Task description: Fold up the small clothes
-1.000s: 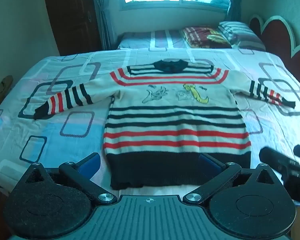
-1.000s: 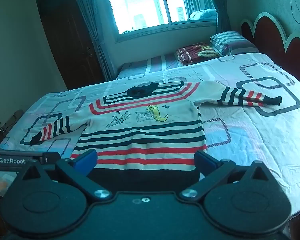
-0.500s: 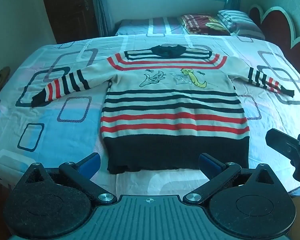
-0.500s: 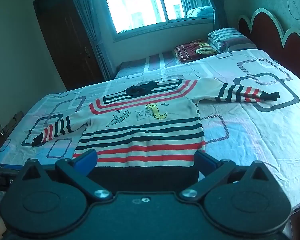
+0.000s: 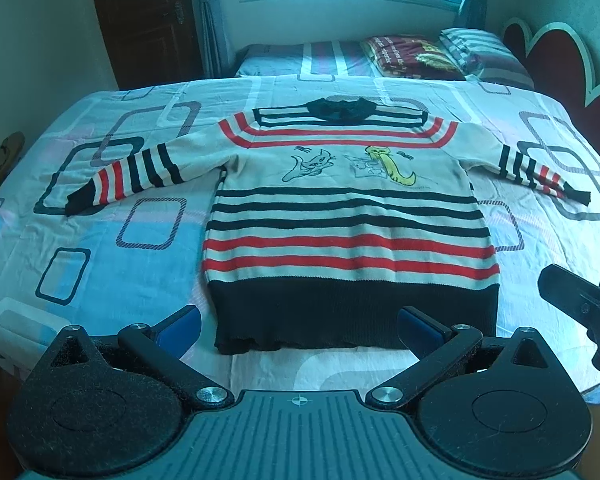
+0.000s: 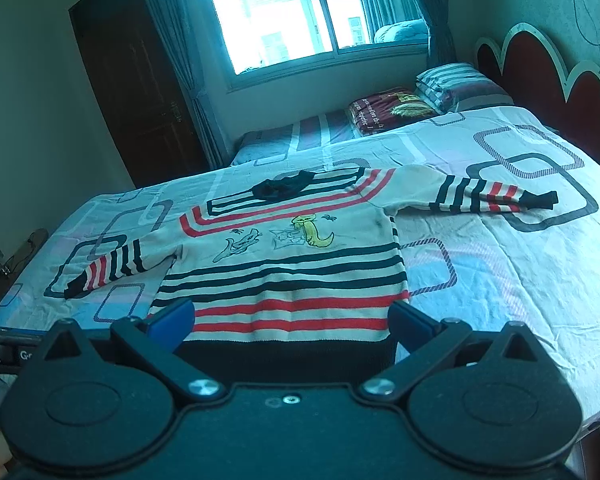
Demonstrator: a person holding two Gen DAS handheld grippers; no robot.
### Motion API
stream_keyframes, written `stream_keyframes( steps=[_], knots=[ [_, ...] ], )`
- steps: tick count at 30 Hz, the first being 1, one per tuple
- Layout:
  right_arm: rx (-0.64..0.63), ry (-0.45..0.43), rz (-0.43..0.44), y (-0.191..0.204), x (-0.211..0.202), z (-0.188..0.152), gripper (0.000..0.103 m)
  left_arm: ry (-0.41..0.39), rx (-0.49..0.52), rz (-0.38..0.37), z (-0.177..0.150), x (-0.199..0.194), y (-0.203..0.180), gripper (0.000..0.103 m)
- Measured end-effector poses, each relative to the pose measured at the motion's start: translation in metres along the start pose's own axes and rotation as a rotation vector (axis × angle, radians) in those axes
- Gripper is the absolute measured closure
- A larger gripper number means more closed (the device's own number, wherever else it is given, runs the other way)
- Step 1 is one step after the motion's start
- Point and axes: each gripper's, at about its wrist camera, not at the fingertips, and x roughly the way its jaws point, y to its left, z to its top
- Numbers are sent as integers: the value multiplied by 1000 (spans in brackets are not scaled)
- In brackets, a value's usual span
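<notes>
A small cream sweater [image 5: 348,208] with black and red stripes, a black collar and a black hem lies flat on the bed, front up, both sleeves spread out. It shows cartoon drawings on the chest. My left gripper [image 5: 298,326] hovers open just before the hem, nothing between its blue fingers. The right gripper's body [image 5: 580,304] shows at the right edge of the left wrist view. In the right wrist view the same sweater [image 6: 284,264] lies ahead, and my right gripper [image 6: 290,320] stands open above its hem, holding nothing.
The bed sheet [image 5: 100,248] carries rounded rectangle prints. Folded blankets [image 5: 412,58] and striped pillows [image 5: 476,50] sit at the far end under the window. A red headboard [image 6: 540,68] lines the right side. A dark door [image 6: 132,80] stands at the left.
Both grippers have pulled back and risen a little, so the sweater's hem sits farther ahead. The sweater itself has not moved.
</notes>
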Motion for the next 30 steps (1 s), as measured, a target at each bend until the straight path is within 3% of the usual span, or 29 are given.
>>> stream_keyframes(
  steps=[30],
  knots=[
    [2, 1, -2, -4, 12, 5, 1, -5, 5, 15, 7, 9, -4, 0]
  ],
)
